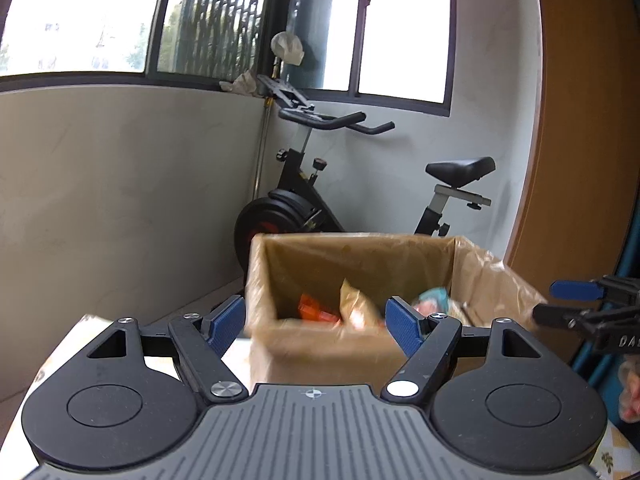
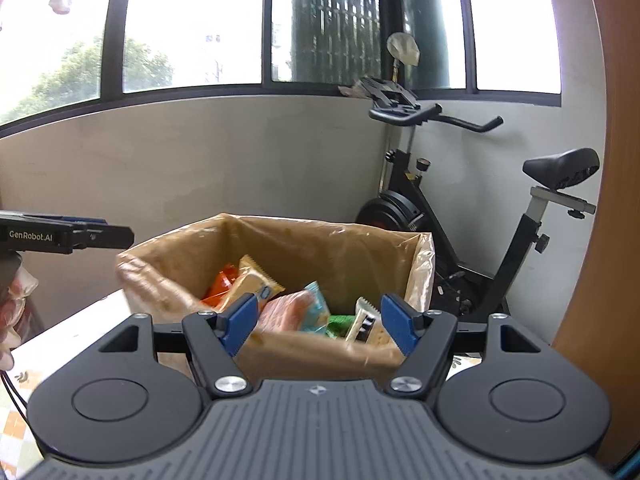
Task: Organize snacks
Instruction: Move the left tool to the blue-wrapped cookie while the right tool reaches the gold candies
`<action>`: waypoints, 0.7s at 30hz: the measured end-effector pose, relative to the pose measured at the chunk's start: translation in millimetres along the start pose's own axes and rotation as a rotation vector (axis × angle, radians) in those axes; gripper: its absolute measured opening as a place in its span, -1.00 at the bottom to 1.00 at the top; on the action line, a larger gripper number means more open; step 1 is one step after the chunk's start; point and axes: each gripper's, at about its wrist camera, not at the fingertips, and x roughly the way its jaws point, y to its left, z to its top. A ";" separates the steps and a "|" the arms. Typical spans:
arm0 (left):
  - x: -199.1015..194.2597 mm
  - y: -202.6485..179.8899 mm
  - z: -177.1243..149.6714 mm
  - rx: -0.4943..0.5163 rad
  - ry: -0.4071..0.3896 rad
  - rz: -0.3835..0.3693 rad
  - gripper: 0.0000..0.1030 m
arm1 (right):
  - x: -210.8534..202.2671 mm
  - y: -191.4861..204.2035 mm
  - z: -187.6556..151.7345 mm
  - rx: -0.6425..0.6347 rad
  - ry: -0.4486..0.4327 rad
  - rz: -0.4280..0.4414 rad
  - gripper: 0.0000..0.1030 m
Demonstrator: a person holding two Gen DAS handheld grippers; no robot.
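Presently, left wrist view:
Left gripper (image 1: 316,322): jaws spread wide, released, nothing between the blue pads (image 1: 228,322); it sits just before the near wall of the cardboard box (image 1: 320,346).
Box: open-topped, plastic-lined, standing on a pale table (image 1: 76,334).
Snacks: an orange packet (image 1: 316,310) and a tan packet (image 1: 354,304) lie inside the box, blurred.
Right gripper: enters at the box's right side.
Exercise bike (image 1: 304,196): behind the box, against the wall.

Right wrist view:
Right gripper (image 2: 320,322): jaws apart, released, empty, at the box's near rim.
Snacks: several packets heaped inside the box, one teal (image 2: 316,308), one green (image 2: 340,324).
Left gripper: level, left of the box.
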 end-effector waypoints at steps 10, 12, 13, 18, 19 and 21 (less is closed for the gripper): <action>-20.1 21.5 -56.2 -0.114 0.098 0.051 0.52 | -21.5 3.7 -36.2 0.018 0.011 0.060 0.38; -21.1 24.6 -66.8 -0.134 0.115 0.065 0.51 | -21.8 5.4 -47.4 0.014 0.029 0.062 0.38; -21.2 25.4 -71.5 -0.142 0.124 0.069 0.51 | -21.5 6.6 -53.7 0.006 0.042 0.062 0.38; -23.5 27.0 -94.9 -0.156 0.162 0.085 0.51 | -18.6 11.7 -89.0 -0.021 0.116 0.070 0.38; -23.9 26.8 -99.7 -0.156 0.167 0.089 0.51 | -18.3 12.2 -96.4 -0.029 0.130 0.074 0.38; -24.6 26.2 -107.6 -0.165 0.179 0.094 0.51 | -17.5 14.1 -109.7 -0.044 0.160 0.083 0.38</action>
